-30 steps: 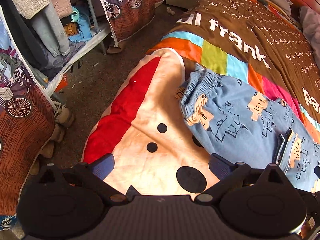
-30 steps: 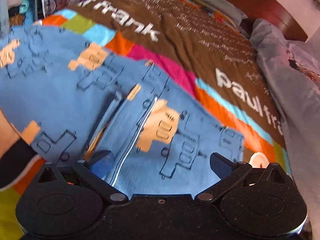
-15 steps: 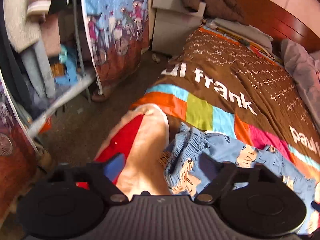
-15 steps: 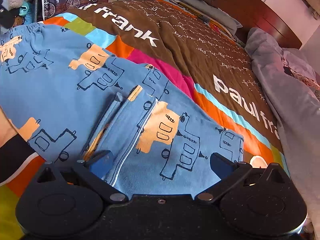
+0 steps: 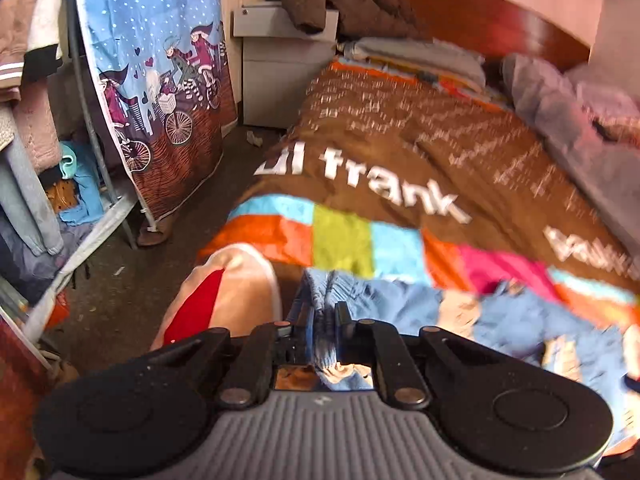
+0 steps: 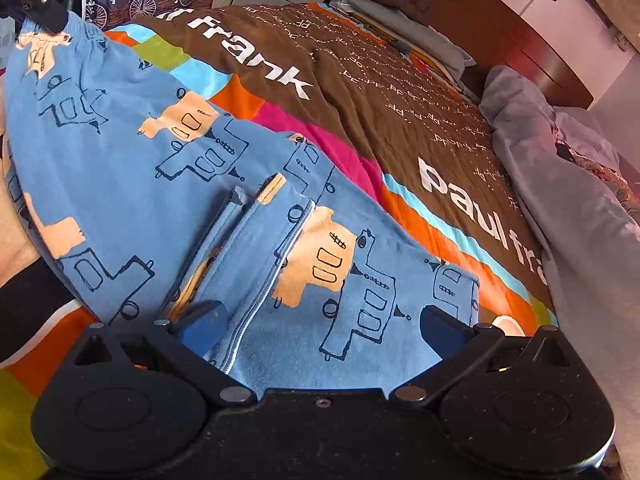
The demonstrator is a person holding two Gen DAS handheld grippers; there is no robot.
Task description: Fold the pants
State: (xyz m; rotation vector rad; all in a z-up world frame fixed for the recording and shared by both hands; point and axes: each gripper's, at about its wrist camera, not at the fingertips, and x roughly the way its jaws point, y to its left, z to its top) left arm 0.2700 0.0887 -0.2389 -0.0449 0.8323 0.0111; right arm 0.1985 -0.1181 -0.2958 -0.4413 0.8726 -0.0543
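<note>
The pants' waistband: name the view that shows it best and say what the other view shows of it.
The right wrist view shows the waistband best: sharp, with its gathered edge running along the pants, the left gripper at its end. The left wrist view shows only a blurred bunch of waistband between that gripper's closing jaws.

Blue children's pants [image 6: 168,168] printed with dark-outlined and peach cars lie spread across the foot end of the bed, on its colourful blanket. The gathered elastic waistband [image 5: 322,300] lies at the bed's left edge; hemmed leg ends lie folded over the middle.
</note>
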